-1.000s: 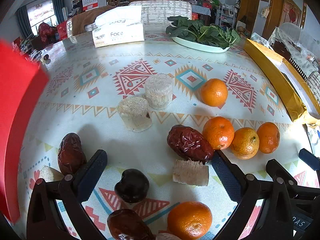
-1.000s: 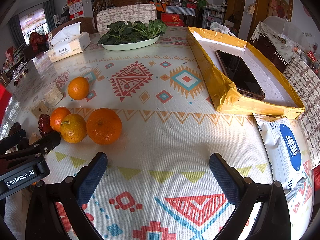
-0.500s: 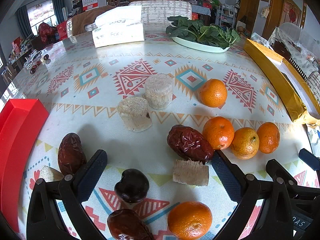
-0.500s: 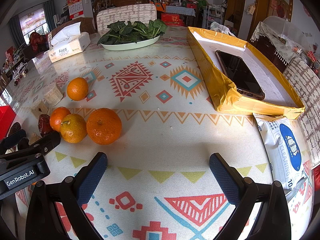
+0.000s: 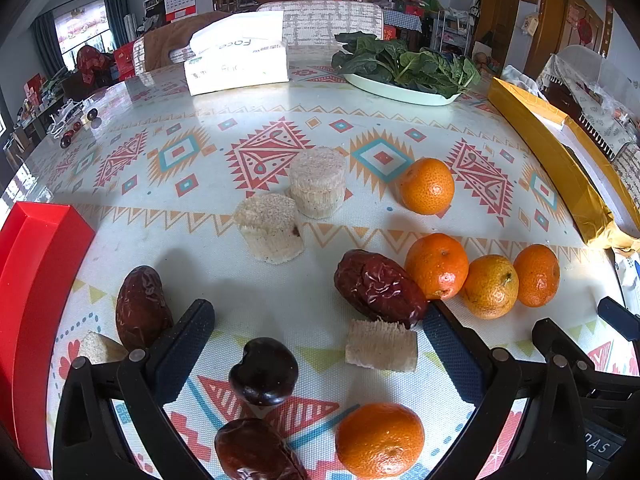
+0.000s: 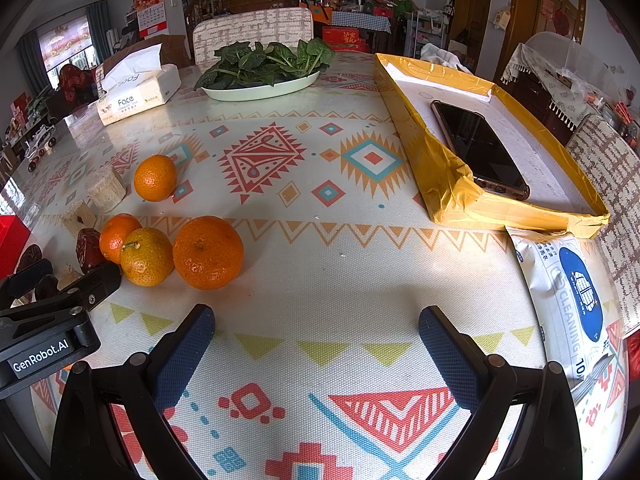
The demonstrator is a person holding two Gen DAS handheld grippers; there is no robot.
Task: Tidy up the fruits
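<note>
Jaws on both grippers are spread wide with nothing in them, so honestly the sorting looks like it hasn't started. Left gripper [image 5: 318, 342] hangs low over the fruit pile, right gripper [image 6: 316, 340] sits over bare worktop [image 6: 340, 280] off to the right of it. Using the red tray [image 5: 38, 280] as the landmark: it's empty as far as I can see, and everything lies loose to its right. Nearest are a date [image 5: 141, 306] and a pale chunk [image 5: 100, 348], then a dark round fruit [image 5: 264, 376], another date [image 5: 256, 454] and an orange [image 5: 380, 440] between the left jaws, a big date [image 5: 378, 288] touching a pale piece [image 5: 382, 344], then three oranges [image 5: 490, 286] in a row and a lone orange [image 5: 426, 186] further back. Two pale sugarcane-looking stubs [image 5: 294, 208] sit behind. So my guess is pretty much all of it is left to do, assuming the tray is where the fruit goes. View differences: left cam shows the whole pile plus the tray properly; right cam only catches a red sliver of it, but shows the yellow box [image 6: 444, 188] with a phone [image 6: 478, 148] inside and a wipes pack [image 6: 568, 300], which the left barely gets.
</note>
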